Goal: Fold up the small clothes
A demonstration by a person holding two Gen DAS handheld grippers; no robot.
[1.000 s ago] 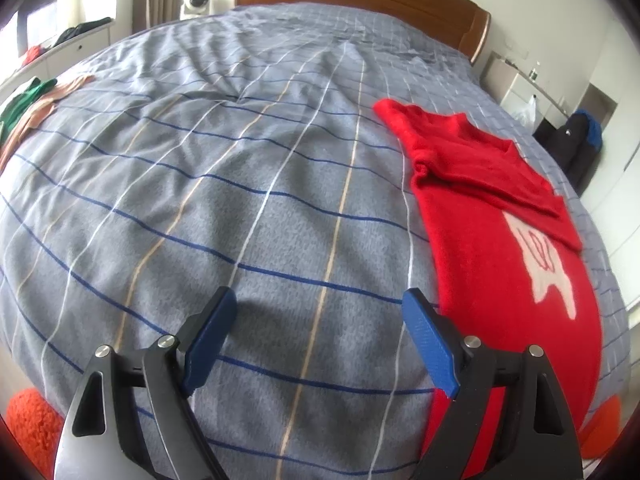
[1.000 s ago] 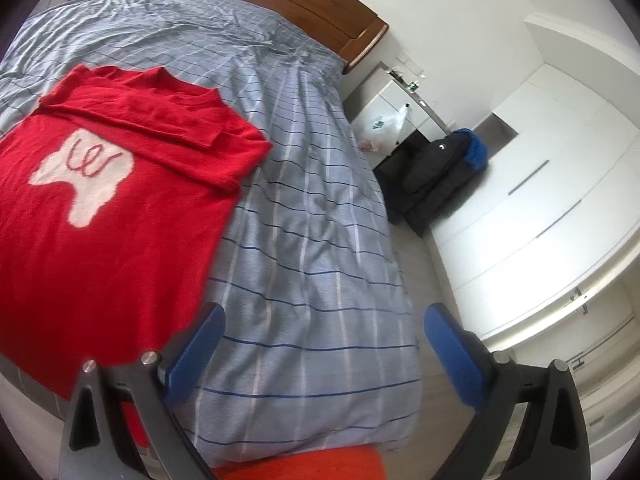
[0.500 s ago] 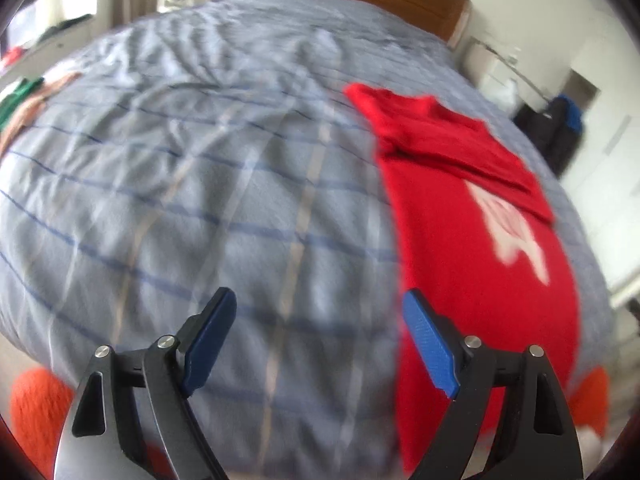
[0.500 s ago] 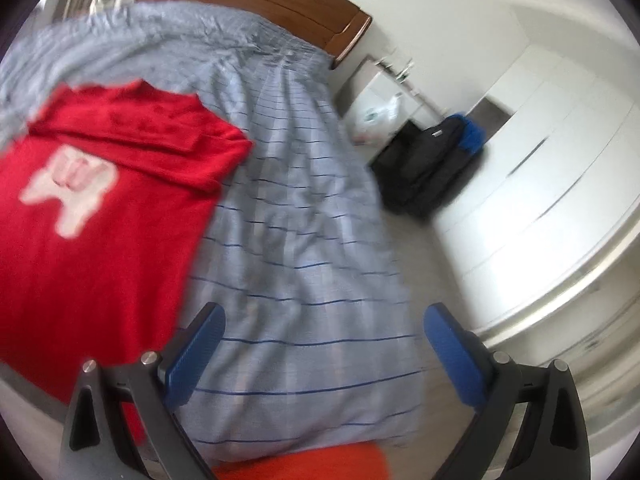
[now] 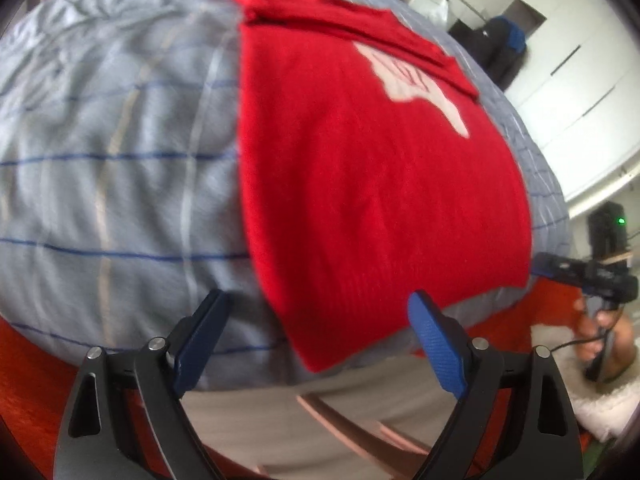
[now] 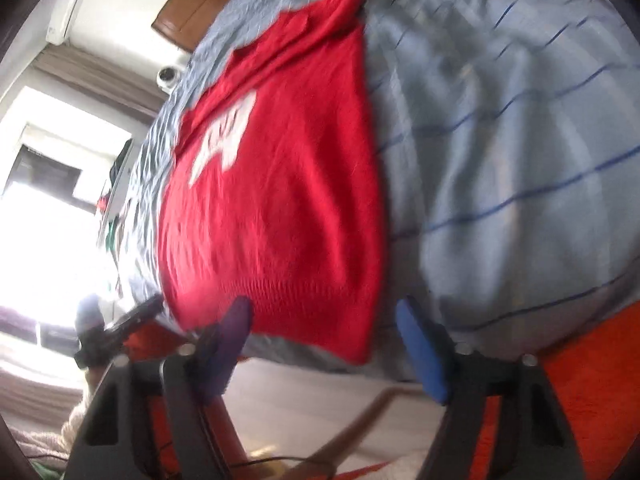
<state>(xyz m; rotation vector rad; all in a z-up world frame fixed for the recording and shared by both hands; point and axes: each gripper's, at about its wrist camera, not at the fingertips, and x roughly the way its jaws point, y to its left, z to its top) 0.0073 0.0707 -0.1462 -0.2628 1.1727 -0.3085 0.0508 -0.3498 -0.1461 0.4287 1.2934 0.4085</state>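
A red knitted top point(image 5: 372, 168) with a white emblem lies flat on the grey checked bedspread point(image 5: 120, 152), its sleeves folded over the chest and its hem at the near bed edge. It also shows in the right wrist view point(image 6: 276, 200). My left gripper point(image 5: 320, 340) is open and empty, just short of the hem's left corner. My right gripper point(image 6: 324, 344) is open and empty, just short of the hem's right corner. The right gripper also shows at the far right of the left wrist view point(image 5: 588, 276).
The bed's near edge drops to a beige bed base point(image 5: 320, 420) and an orange rug point(image 6: 592, 380). A wooden headboard point(image 6: 192, 8) is at the far end. White wardrobes point(image 5: 580, 92) and a black bag point(image 5: 500, 48) stand to the right.
Both grippers have swung inward and pulled back to the foot of the bed. The red top's hem now sits between each pair of open jaws. The frames are blurred by motion.
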